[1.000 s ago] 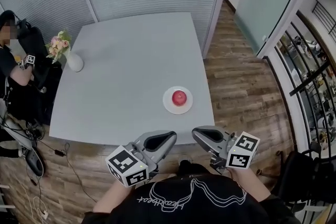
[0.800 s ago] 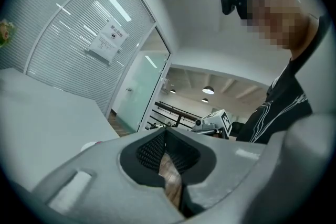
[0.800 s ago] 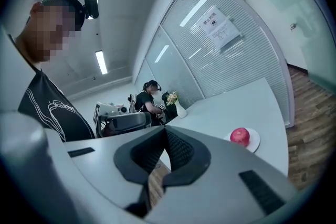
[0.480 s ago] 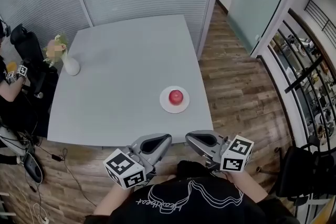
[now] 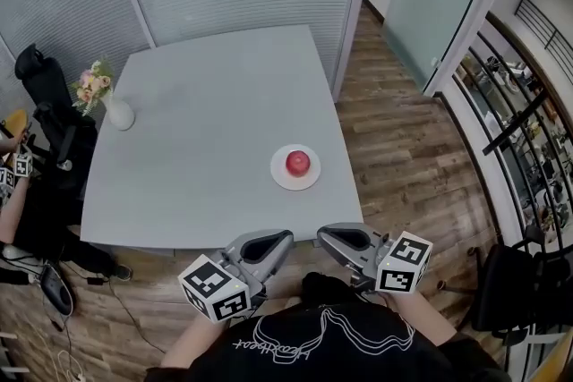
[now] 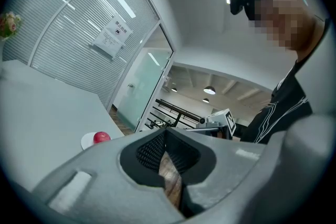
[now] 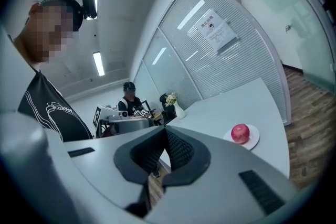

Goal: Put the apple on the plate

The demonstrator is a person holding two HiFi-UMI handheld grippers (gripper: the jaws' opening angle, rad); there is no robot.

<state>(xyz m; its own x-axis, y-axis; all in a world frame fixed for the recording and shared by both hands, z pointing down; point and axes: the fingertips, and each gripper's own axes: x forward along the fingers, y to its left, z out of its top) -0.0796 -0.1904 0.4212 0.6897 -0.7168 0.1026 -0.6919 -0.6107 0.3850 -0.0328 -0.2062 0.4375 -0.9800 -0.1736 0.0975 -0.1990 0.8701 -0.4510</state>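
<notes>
A red apple point(image 5: 298, 162) rests on a small white plate point(image 5: 280, 177) near the front right of the grey table point(image 5: 197, 130). The apple point(image 6: 101, 137) and plate point(image 6: 87, 140) show small at the lower left of the left gripper view, and the apple point(image 7: 240, 133) sits on the plate point(image 7: 254, 138) at the right of the right gripper view. My left gripper point(image 5: 285, 237) and right gripper point(image 5: 320, 235) are held close to my body, short of the table's front edge, tips facing each other. Both are shut with nothing between their jaws.
A white vase of flowers point(image 5: 109, 99) stands at the table's far left edge. A black chair point(image 5: 52, 116) and a seated person point(image 7: 129, 102) are left of the table. Glass partitions stand behind it, and wooden floor runs along its right side.
The head view has shifted, so table, plate and apple sit slightly higher and further left. Both grippers stay near my body, about where they were. The person at left has slid mostly out of view.
</notes>
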